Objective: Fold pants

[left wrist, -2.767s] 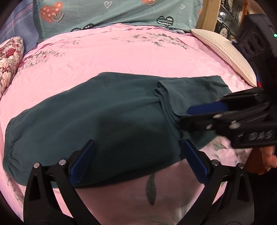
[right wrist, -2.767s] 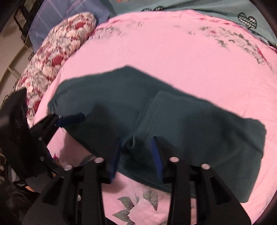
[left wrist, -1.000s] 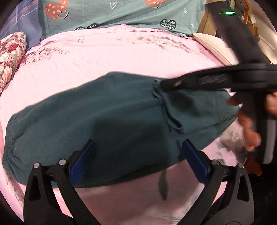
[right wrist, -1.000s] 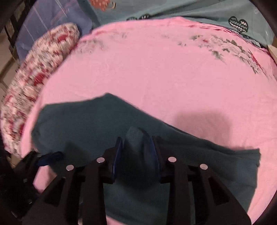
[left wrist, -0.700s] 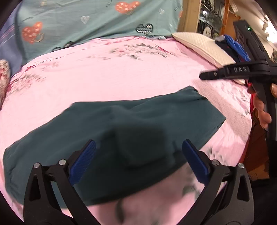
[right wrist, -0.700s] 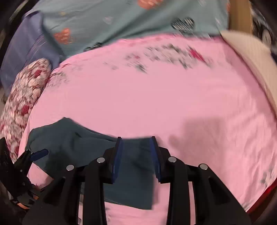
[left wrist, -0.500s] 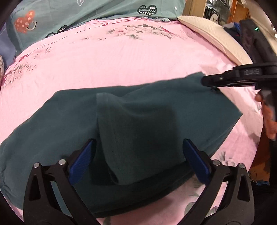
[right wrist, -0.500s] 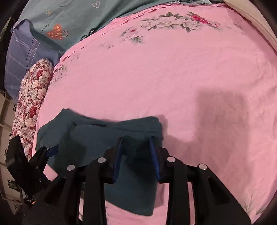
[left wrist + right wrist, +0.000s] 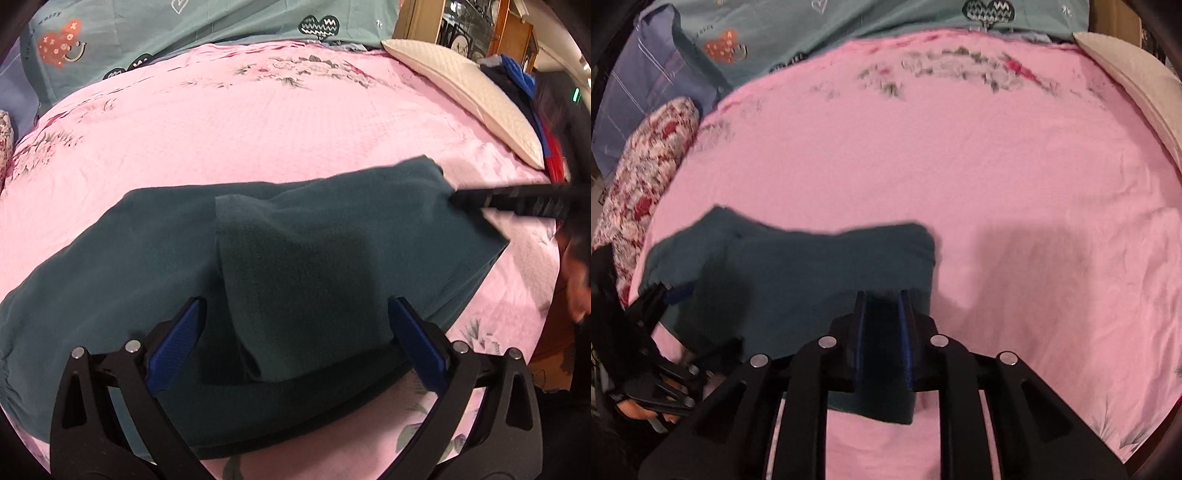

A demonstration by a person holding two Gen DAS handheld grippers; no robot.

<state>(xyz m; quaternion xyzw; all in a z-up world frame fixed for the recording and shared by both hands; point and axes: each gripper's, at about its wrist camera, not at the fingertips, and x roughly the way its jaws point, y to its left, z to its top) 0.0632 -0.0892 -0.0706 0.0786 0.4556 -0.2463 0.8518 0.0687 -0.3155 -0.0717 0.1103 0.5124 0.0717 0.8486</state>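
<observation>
Dark teal pants (image 9: 332, 229) lie across the pink bedsheet (image 9: 258, 122), with a folded flap lying on top in the middle. My left gripper (image 9: 295, 310) hovers wide open over that flap, its blue pads apart from the cloth. The right gripper (image 9: 458, 199) comes in from the right at the pants' far right end. In the right wrist view the pants (image 9: 798, 266) stretch off to the left. There the right gripper (image 9: 882, 306) has its jaws closing on a bunch of the cloth, which fills the narrow gap. The left gripper (image 9: 665, 291) shows at the left edge.
A cream quilted pillow (image 9: 472, 85) lies along the bed's right side, with blue and red clothes (image 9: 524, 77) behind it. A teal blanket with hearts (image 9: 221, 26) runs along the far side. A floral pillow (image 9: 646, 177) sits at the left. The pink sheet (image 9: 997, 184) lies bare beyond the pants.
The right gripper has pulled the end of the pants over to the right, and its jaws have narrowed on the cloth. The left gripper has shifted sideways and stayed open.
</observation>
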